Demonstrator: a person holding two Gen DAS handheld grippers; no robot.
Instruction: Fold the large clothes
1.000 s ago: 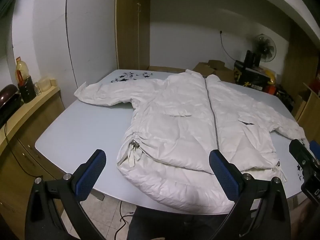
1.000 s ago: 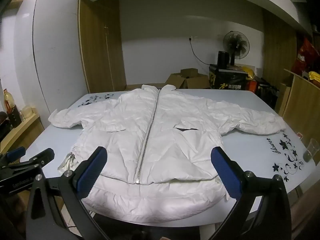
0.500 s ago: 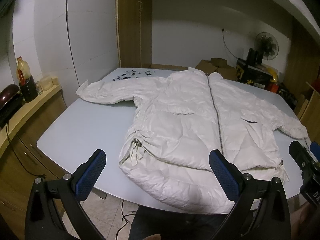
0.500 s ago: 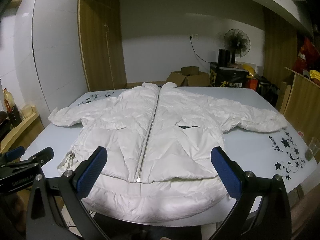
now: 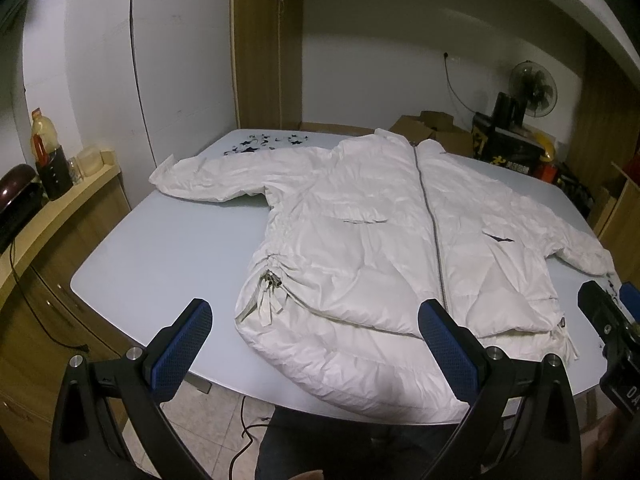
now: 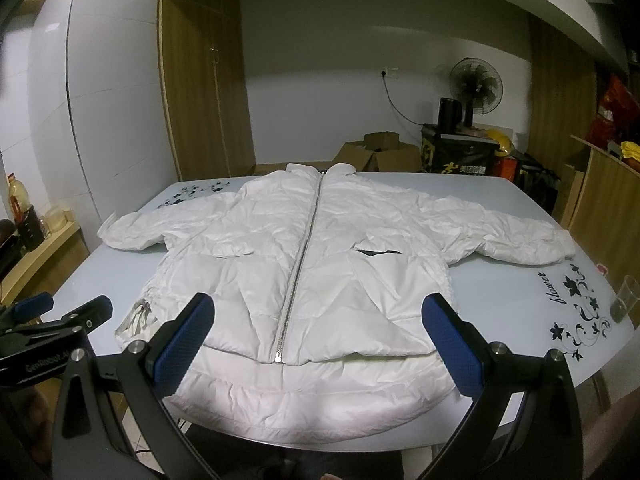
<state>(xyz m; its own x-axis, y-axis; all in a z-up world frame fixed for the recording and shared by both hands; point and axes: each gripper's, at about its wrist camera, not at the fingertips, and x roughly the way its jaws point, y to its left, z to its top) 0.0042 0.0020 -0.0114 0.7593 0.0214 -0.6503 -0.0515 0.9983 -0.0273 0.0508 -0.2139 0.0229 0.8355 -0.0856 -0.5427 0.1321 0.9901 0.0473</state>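
I see both grippers, left (image 5: 314, 346) and right (image 6: 320, 344), spread empty above the zipped white puffer jacket (image 6: 312, 264); only my right view shows the clear plastic cup (image 6: 625, 299).

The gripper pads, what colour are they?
Blue, with a fine dotted texture, on black arms; the pads show best in the right wrist view.

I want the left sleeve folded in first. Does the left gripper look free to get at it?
Probably yes: the left gripper is open and holds nothing, and the sleeve lies flat on the table with only bare tabletop between.
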